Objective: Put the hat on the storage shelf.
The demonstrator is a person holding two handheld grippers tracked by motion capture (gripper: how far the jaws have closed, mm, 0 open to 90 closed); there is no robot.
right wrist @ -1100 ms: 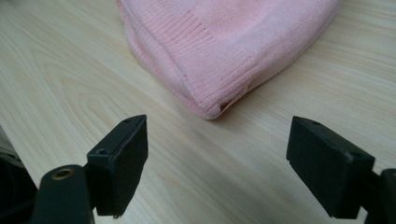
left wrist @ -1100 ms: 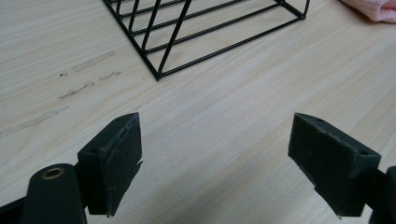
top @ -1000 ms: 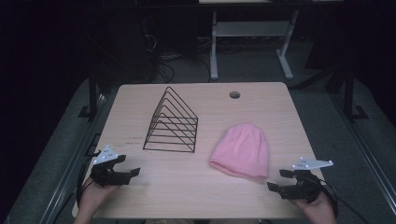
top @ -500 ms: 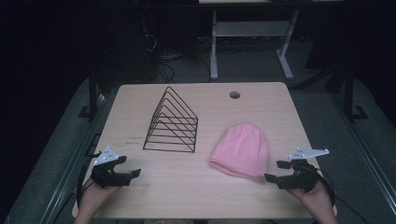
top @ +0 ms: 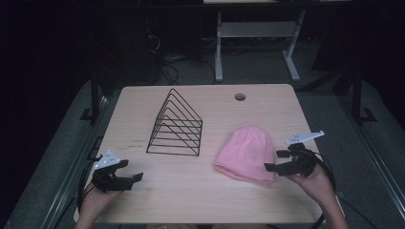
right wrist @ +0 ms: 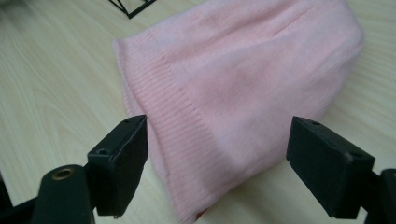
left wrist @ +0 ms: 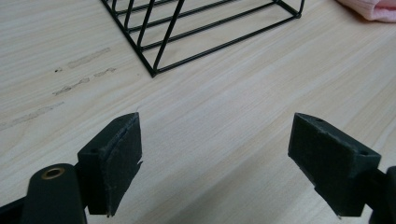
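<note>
A pink knit beanie (top: pixel 248 152) lies flat on the wooden table (top: pixel 205 200), right of centre. My right gripper (top: pixel 276 161) is open at the beanie's right edge, its jaws wide apart over the ribbed brim (right wrist: pixel 177 126); in the right gripper view (right wrist: pixel 217 163) the hat spreads between and beyond the two black jaws. A black wire triangular rack (top: pixel 177 125) stands left of the beanie. My left gripper (top: pixel 134 177) hovers open near the table's front left corner, with bare wood between its jaws (left wrist: pixel 215 158) and the rack's corner (left wrist: pixel 153 72) ahead.
A round cable hole (top: pixel 240 97) sits near the table's far edge. Beyond the table are a white frame stand (top: pixel 253 33) and cables on the dark floor. Faint scuff marks (left wrist: pixel 79 84) streak the wood left of the rack.
My right gripper has moved up and left from the table's front right corner to the beanie's right edge. The left gripper has barely shifted.
</note>
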